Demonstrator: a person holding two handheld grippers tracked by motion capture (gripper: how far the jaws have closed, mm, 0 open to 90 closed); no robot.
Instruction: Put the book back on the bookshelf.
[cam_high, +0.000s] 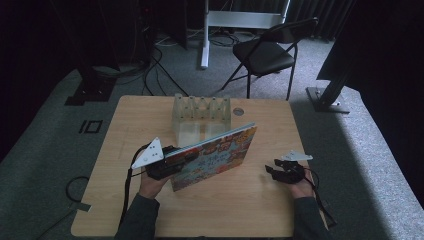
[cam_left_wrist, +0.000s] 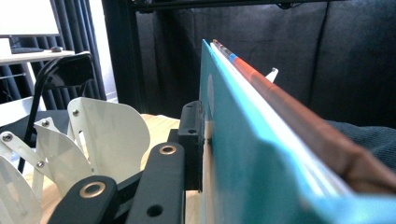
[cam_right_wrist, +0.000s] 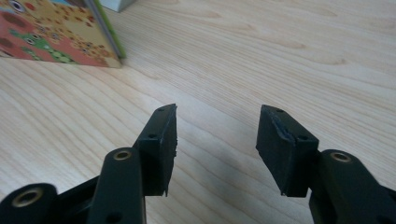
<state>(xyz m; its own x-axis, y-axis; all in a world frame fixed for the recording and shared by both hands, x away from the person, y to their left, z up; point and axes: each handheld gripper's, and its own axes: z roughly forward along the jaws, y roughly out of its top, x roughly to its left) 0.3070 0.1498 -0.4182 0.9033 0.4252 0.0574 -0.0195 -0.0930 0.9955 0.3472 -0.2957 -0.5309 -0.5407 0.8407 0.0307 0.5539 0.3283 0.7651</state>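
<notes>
Picture book (cam_high: 216, 156) stands on its lower edge near the middle of the table (cam_high: 260, 210), its colourful cover facing the person's side and its top edge slanting up toward the right. The left gripper (cam_high: 172, 160) pinches the book's left end, its jaws pressed against the covers; in the left gripper view the teal back cover (cam_left_wrist: 233, 154) sits tight against the black jaw, with the page edges and spine running away from the camera. Behind the book, toward the table's far edge, stands a clear slotted rack (cam_high: 201, 116), and a small round disc (cam_high: 238, 111) lies just right of it. The right gripper (cam_high: 274, 168) hovers low near the table's right edge, well apart from the book, its jaws spread with only bare wood between them.
</notes>
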